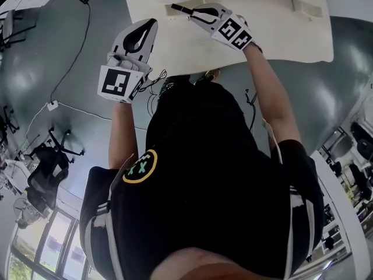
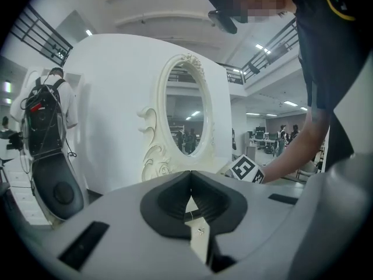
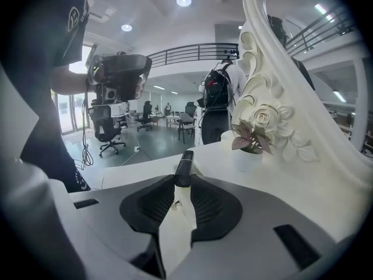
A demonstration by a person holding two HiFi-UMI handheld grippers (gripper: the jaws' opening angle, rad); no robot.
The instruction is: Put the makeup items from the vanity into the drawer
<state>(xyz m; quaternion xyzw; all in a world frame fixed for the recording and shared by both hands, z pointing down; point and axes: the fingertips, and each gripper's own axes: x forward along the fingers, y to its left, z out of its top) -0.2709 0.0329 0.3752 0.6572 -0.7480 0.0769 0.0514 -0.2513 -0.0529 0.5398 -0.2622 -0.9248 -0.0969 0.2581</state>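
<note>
A slim black makeup tube (image 3: 184,168) sticks out forward from my right gripper (image 3: 183,183), whose jaws are shut on it above the white vanity top (image 3: 303,185). In the head view that gripper (image 1: 193,14) reaches over the vanity (image 1: 175,45) with the dark tube (image 1: 180,8) pointing left. My left gripper (image 1: 152,23) hovers at the vanity's left front edge. In the left gripper view its jaws (image 2: 190,175) meet with nothing between them, facing the oval mirror (image 2: 185,112). No drawer shows.
A small potted plant (image 3: 249,141) stands on the vanity beside the carved mirror frame (image 3: 274,115). A person with a backpack (image 3: 217,98) stands beyond the table. Office chairs (image 3: 108,130) and floor cables (image 1: 64,74) lie around the vanity.
</note>
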